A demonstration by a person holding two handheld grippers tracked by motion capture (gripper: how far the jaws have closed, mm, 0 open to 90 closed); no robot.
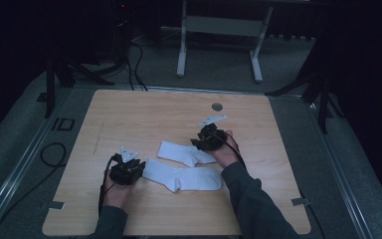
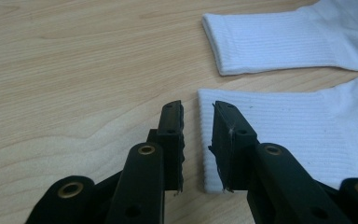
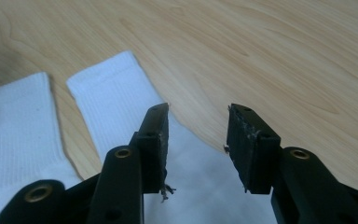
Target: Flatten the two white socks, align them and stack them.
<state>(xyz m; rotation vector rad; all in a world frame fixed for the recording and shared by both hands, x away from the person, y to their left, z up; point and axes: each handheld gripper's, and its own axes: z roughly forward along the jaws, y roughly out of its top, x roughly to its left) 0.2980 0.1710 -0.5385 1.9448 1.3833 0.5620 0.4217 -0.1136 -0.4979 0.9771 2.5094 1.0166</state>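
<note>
Two white socks lie side by side on the wooden table [image 1: 129,114]. The nearer sock [image 1: 186,179] [image 2: 298,130] has its ribbed cuff toward my left gripper [image 1: 129,169]. That gripper [image 2: 198,109] is open by a narrow gap, low over the cuff's edge, holding nothing. The farther sock [image 1: 181,152] [image 2: 279,42] [image 3: 112,98] runs from its cuff to under my right gripper [image 1: 206,139]. My right gripper [image 3: 199,112] stands open above that sock's foot end, with nothing between its jaws. In the right gripper view the nearer sock [image 3: 14,121] lies at the left.
A round grommet [image 1: 217,106] sits in the table near its far edge. Beyond the table stands a white desk frame [image 1: 219,30]. Black cables [image 1: 52,154] lie on the grey floor at the left. Bare wood spreads to the left and behind the socks.
</note>
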